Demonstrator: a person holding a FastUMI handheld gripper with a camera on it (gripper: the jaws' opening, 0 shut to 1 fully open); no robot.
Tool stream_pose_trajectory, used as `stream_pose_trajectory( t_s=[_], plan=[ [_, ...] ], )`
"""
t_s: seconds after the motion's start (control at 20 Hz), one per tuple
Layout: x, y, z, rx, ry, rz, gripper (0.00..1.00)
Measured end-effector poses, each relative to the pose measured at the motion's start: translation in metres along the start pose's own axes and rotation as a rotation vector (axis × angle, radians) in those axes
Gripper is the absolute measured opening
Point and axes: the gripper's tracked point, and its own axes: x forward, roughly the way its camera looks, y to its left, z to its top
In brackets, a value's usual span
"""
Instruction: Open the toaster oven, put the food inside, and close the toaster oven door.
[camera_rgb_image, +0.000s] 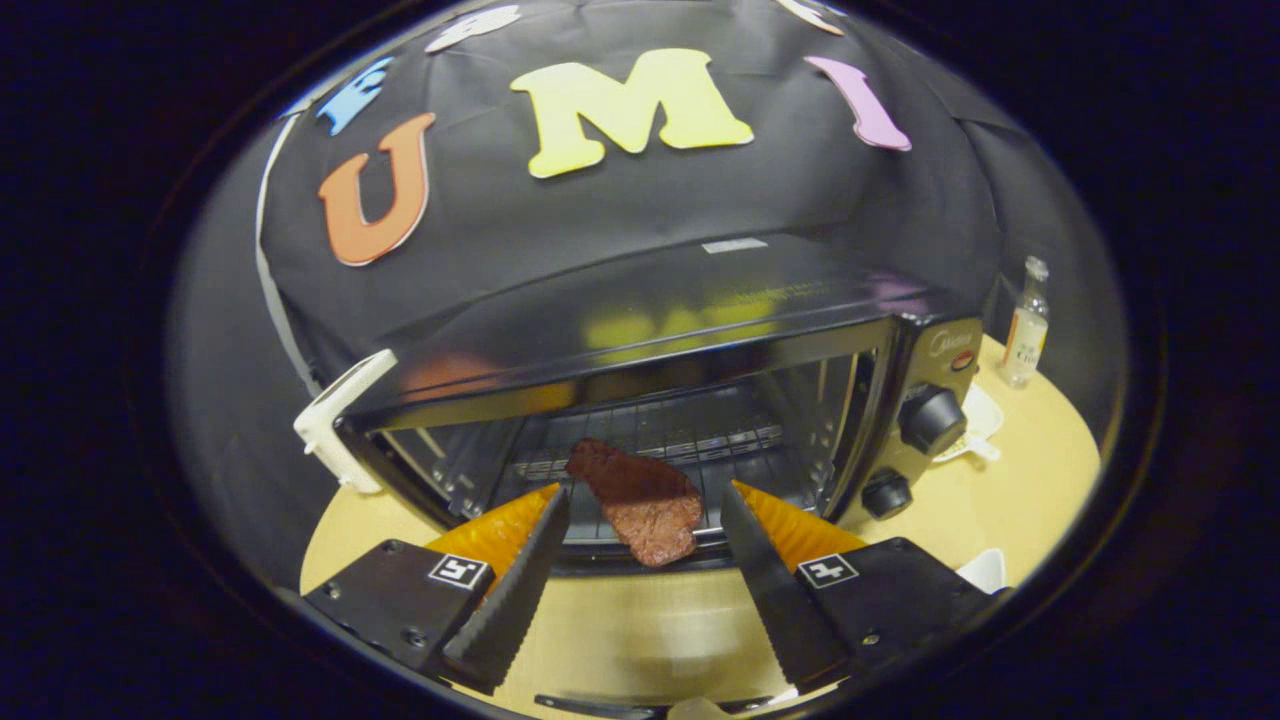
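One steak (640, 497) on rack of one open toaster oven (700, 390); claw (645, 505) wide apart, empty.

**Steak on the rack, gripper spread wide**

The toaster oven (690, 400) stands open on the pale wooden table (1040, 470), its wire rack (680, 440) plain to see. A reddish-brown piece of meat (640, 500) lies on the rack's front part, its near end hanging over the oven's front edge. The gripper (645, 500) has its two dark serrated fingers (520, 570) set well apart, one on either side of the meat and touching nothing. Two black knobs (930, 420) sit on the oven's right panel. Beyond that, a small clear bottle (1027, 325) stands upright on the table.
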Motion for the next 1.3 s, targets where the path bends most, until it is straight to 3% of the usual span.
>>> stream_pose_trajectory(
  t_s=[0.35,0.75,0.95,1.3],
  plan=[
    [-0.077,-0.011,-0.006,-0.16,0.042,0.016,0.98],
    [-0.148,-0.055,-0.086,-0.222,0.186,-0.026,0.98],
    [-0.158,-0.061,-0.133,-0.199,0.265,-0.027,0.98],
    [-0.133,-0.034,-0.185,-0.176,0.354,0.034,0.98]
  ],
)
